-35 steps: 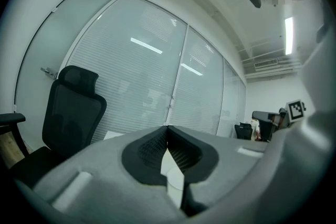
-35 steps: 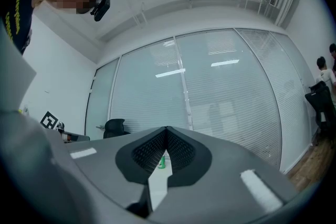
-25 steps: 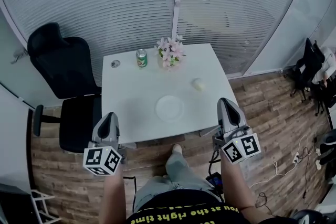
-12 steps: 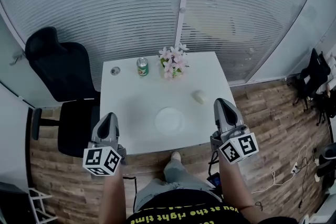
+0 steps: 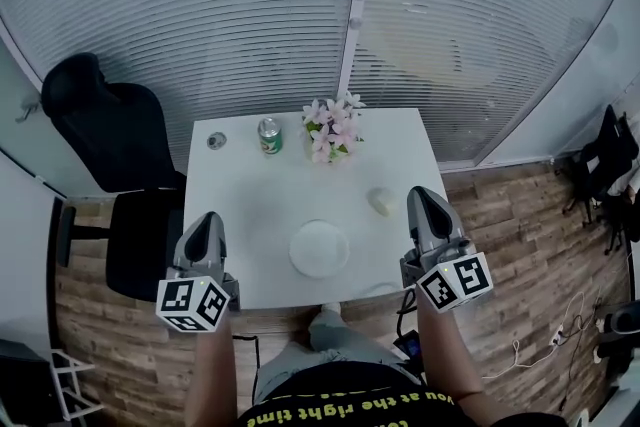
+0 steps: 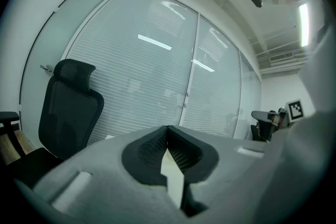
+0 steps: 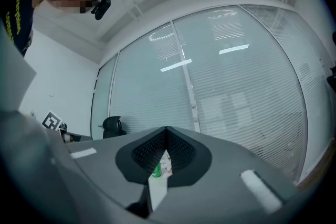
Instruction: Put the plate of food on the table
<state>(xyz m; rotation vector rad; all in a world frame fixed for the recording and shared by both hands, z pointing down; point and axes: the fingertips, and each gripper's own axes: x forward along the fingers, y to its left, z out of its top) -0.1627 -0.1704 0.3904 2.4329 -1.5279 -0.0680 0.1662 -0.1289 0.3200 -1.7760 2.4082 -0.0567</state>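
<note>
A round white plate (image 5: 320, 248) lies on the white square table (image 5: 245, 205), near its front edge; I make out no food on it. A small cream lump (image 5: 380, 202) sits to the plate's right. My left gripper (image 5: 208, 219) hovers at the table's front left corner, shut and empty, its tips meeting in the left gripper view (image 6: 167, 128). My right gripper (image 5: 422, 196) hangs by the front right edge, also shut and empty (image 7: 166, 129). Through its jaws I glimpse the green can and flowers.
A green can (image 5: 269, 136), pink flowers (image 5: 333, 128) and a small round object (image 5: 216, 141) stand along the table's far side. A black office chair (image 5: 105, 140) is pushed up at the left. Blinds on a glass wall close the back. Another dark chair (image 5: 612, 160) stands at the far right.
The table has slid nearer and lower in the head view: the person and both shut grippers have moved forward, now flanking the table's front edge.
</note>
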